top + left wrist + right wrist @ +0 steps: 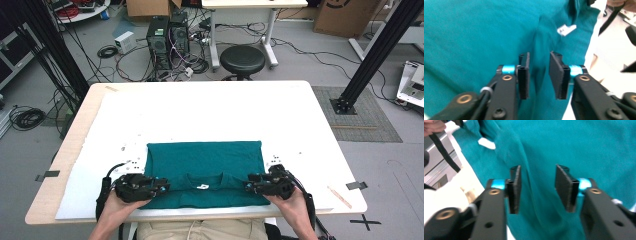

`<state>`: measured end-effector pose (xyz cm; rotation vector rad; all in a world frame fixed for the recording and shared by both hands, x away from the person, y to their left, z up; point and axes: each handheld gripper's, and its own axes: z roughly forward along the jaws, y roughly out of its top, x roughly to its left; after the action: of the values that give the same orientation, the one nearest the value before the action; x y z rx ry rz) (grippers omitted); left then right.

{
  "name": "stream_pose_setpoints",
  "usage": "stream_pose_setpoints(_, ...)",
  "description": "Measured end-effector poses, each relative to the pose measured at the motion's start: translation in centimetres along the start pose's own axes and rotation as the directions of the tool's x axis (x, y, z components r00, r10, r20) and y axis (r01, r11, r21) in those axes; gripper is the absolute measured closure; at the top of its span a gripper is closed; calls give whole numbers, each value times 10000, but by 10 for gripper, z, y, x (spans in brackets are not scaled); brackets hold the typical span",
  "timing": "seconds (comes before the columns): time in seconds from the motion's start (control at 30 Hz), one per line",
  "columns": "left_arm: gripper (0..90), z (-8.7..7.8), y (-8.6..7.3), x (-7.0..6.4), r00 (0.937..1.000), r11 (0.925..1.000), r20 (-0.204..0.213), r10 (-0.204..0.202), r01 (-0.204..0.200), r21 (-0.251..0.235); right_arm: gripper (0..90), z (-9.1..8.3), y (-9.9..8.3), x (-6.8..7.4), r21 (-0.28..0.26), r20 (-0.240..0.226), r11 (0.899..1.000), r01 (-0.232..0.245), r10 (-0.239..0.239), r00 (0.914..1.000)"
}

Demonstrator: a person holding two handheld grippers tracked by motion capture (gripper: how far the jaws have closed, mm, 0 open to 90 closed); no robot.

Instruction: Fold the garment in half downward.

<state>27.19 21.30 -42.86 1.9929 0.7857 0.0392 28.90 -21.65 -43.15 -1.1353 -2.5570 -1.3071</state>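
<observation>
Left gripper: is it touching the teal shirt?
Cannot tell. In the left gripper view, the left gripper stands open over the teal shirt; no contact or gap shows plainly.

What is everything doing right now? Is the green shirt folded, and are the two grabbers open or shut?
Teal shirt: folded into a flat rectangle on the white table cover, collar and label toward the person.
Left gripper: open, jaws apart over a shirt fold.
Right gripper: open, jaws apart over a shirt fold.
Stool: upright on the floor beyond the table.

Parted tool [537, 188], teal shirt [579, 147] beneath
</observation>
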Motion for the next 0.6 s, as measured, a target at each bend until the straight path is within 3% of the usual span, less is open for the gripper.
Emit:
stream_pose_setpoints(0.1,668,10,9,-2,9993,9993,134,349,-350,124,563,15,15,7,247,-245,9992,306,-300,9992)
stream_pose_setpoints(0.23,858,20,11,-4,9977,9983,527,433,-453,369,826,33,23,10,227,-817,9986,475,-455,9956)
stream_pose_setpoints(0.27,871,20,10,-5,9977,9982,525,433,-453,391,844,34,23,11,245,-806,9986,459,-438,9958)
stream_pose_setpoints(0.47,874,6,-6,-15,9961,9984,820,315,-353,450,841,21,2,17,96,-1166,9996,260,-247,9929)
stream_pose_setpoints(0.6,841,-1,-13,-22,9952,9972,909,362,-419,611,743,12,-8,24,348,-1315,9988,337,-288,9909)
